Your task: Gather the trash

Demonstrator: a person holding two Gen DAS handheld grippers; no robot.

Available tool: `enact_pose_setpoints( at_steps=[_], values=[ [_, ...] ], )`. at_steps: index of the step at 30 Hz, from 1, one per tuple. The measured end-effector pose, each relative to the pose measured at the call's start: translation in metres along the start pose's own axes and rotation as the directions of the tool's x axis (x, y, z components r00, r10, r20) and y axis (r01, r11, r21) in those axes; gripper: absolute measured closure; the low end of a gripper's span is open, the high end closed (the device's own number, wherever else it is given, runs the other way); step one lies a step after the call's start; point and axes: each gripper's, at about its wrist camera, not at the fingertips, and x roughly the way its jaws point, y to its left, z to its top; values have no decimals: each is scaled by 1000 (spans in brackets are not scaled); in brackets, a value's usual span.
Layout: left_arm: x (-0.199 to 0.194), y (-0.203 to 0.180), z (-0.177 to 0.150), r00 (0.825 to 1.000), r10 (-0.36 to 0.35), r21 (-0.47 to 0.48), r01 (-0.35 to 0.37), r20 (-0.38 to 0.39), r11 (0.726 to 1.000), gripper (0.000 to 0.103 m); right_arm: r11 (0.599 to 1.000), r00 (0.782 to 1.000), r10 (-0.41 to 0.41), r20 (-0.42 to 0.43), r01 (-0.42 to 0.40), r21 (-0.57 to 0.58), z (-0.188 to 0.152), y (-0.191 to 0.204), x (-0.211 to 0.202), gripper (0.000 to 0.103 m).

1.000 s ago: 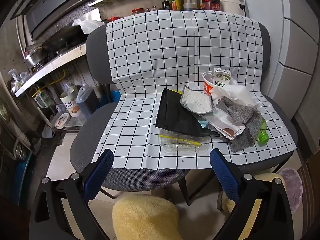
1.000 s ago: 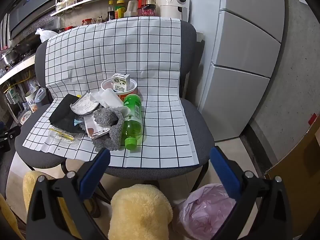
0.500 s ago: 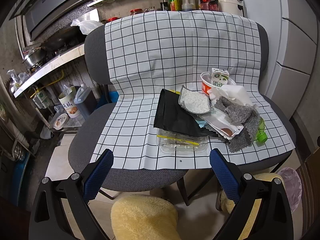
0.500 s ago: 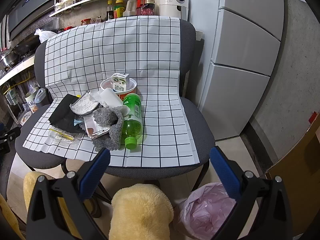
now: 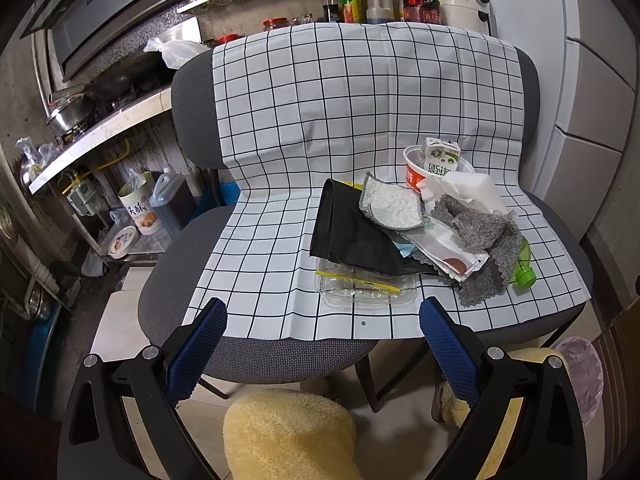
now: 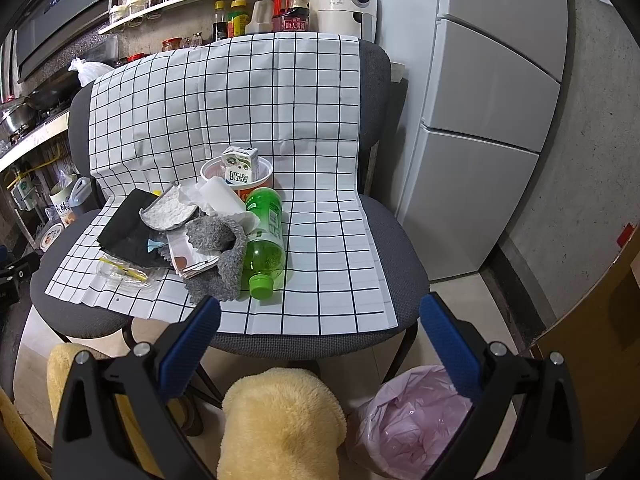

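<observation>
Hovering before the seat, the left gripper [image 5: 320, 320] and right gripper [image 6: 320, 316] hold their fingers spread wide and empty. Trash lies heaped on the checkered cloth [image 6: 320, 200]: a green bottle [image 6: 265, 236], noodle cup [image 6: 256, 184] and milk carton [image 6: 240, 165]. A pink-lined bin [image 6: 412, 420] stands below.

Even, cool indoor light is falling from above, leaving the checked cloth [image 5: 360, 120] bright and nearly shadowless. The fridge [image 6: 500, 80] is showing a soft sheen — no hard glare. Under the counter [image 5: 100, 128] the left side is sinking into dimness. Both views are staying sharp in the middle, while straight lines are bending outward and the corners are going black — fisheye vignetting.
</observation>
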Motion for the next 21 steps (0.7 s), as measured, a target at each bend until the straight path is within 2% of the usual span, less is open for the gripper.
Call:
enact_pose_setpoints(
  at_steps=[21],
  values=[
    [0,0,3,1000,1,-2,-1,3,1000,8,1000,1000,-1,-4,1,1,2,3,-2,6]
  ],
)
